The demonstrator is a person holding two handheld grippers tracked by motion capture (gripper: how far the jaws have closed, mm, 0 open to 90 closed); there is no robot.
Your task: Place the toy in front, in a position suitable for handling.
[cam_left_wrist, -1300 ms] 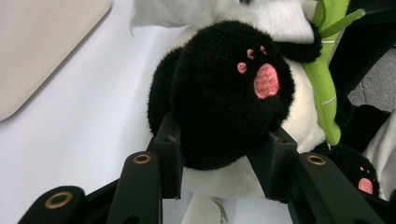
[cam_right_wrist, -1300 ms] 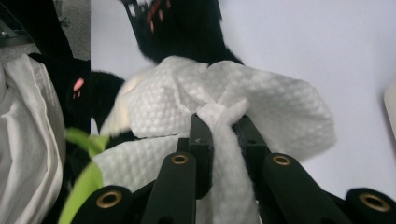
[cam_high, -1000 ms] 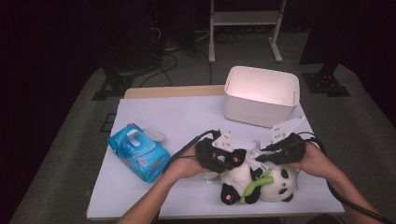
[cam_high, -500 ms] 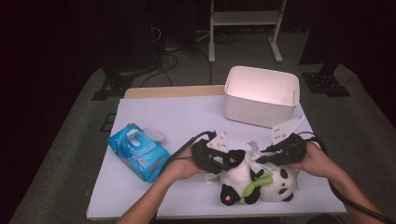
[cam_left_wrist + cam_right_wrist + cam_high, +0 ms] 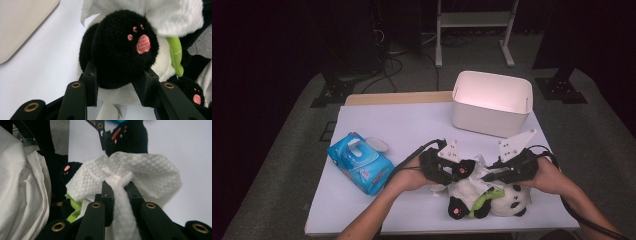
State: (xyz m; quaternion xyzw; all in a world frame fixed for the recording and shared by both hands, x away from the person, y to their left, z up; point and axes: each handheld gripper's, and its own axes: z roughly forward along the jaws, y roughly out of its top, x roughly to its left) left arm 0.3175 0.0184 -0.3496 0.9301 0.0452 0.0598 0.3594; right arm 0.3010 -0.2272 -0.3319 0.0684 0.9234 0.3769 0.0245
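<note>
A white table (image 5: 377,130) stands on a grey carpeted floor (image 5: 287,165), with a strip of pale wood (image 5: 397,98) along its far edge. The room beyond is dark. At the back, a white metal stand (image 5: 472,22) rests on two legs, and black cables (image 5: 397,62) trail across the floor. Dark stand feet (image 5: 334,92) sit at the left and at the right (image 5: 559,90). Light falls mainly on the table.

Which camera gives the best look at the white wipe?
The right gripper view: the wipe sits bunched between that gripper's jaws, texture clear. The left gripper view catches its edge over the panda's paw; the high view shows a small white patch.
</note>
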